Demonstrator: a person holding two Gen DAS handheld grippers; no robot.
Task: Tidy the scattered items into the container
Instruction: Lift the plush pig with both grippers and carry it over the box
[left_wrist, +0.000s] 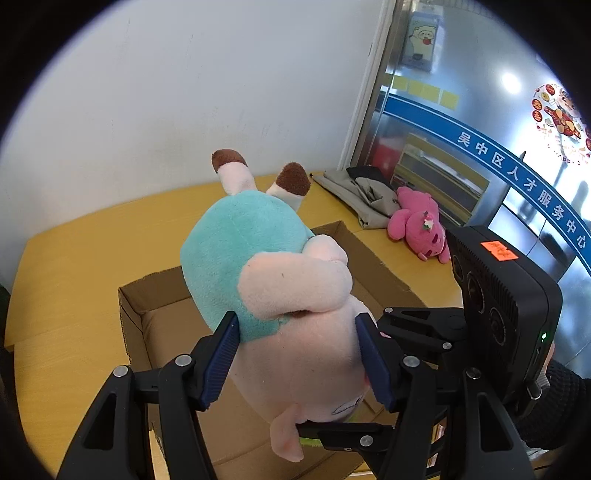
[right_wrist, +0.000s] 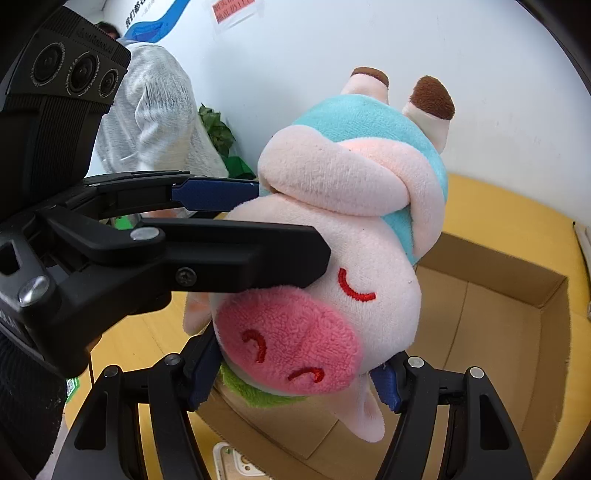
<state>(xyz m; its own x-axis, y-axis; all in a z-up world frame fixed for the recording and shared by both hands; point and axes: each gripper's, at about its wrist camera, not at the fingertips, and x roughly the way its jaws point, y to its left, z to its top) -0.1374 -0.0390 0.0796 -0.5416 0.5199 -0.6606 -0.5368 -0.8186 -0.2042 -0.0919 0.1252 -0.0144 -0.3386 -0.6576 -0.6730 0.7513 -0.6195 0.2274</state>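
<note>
A yellow wooden table (left_wrist: 74, 236) is set against a plain white wall (left_wrist: 166, 92). A shiny glass door with a blue band of white writing (left_wrist: 517, 162) is seen on the right of the left wrist view. On the table, an open brown cardboard box (left_wrist: 140, 295) is placed in the middle. Past it a small bright pink plush toy (left_wrist: 417, 225) is laid down, touching a folded grey cloth (left_wrist: 369, 195).

A soft pink pig toy in a light blue shirt (left_wrist: 295, 332) is held up over the box, head down and brown feet up. The left gripper (left_wrist: 299, 358) is closed on the pig's head – its blue pads are pressed into both sides. The right gripper (right_wrist: 295, 380) is closed on the pig's head too, from under the snout.

In the right wrist view a person in a grey top (right_wrist: 155, 110) is bent over by the wall, with the face hidden. Green leaves (right_wrist: 218, 133) are seen beside them. A phone-like thing (right_wrist: 236, 461) is cut off at the bottom edge – it is hard to make out.
</note>
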